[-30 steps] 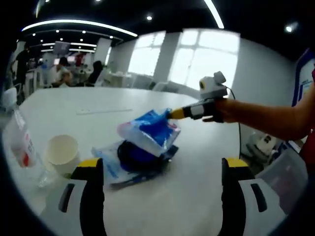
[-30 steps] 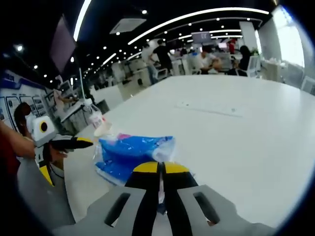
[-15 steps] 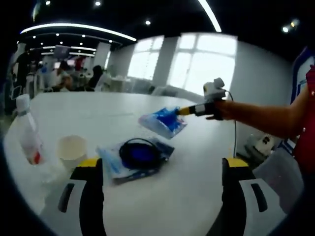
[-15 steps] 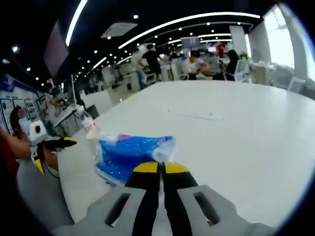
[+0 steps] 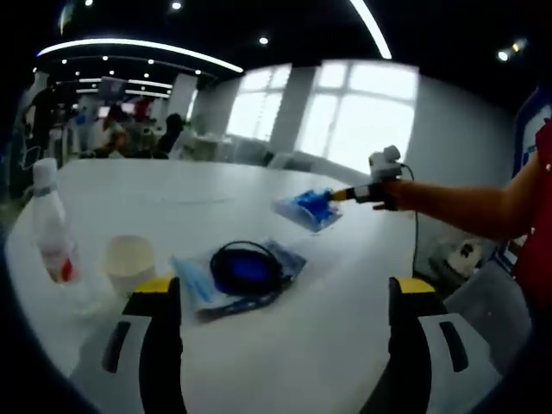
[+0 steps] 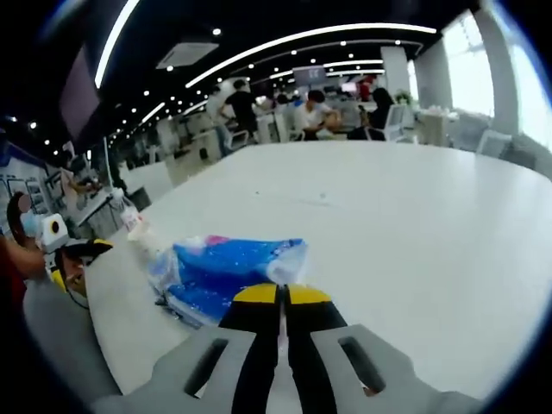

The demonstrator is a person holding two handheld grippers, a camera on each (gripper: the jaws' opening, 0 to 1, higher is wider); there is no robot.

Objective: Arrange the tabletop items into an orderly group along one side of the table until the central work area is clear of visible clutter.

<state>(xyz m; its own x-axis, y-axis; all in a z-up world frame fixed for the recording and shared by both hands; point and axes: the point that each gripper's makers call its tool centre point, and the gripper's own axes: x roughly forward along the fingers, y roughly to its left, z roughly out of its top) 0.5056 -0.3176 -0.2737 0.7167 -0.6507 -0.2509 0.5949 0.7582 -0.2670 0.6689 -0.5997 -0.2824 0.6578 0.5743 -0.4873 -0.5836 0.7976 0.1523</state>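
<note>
While the right gripper [image 6: 279,297] pinches the blue pack [image 6: 226,272] by one corner above the table [image 6: 414,224], it could slip out and drop. Left gripper [image 5: 280,297] is wide open, holding nothing, near the cup [image 5: 129,259] and bottle [image 5: 50,224]

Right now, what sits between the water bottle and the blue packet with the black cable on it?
A paper cup stands between the bottle and the packet, seen in the left gripper view.
</note>
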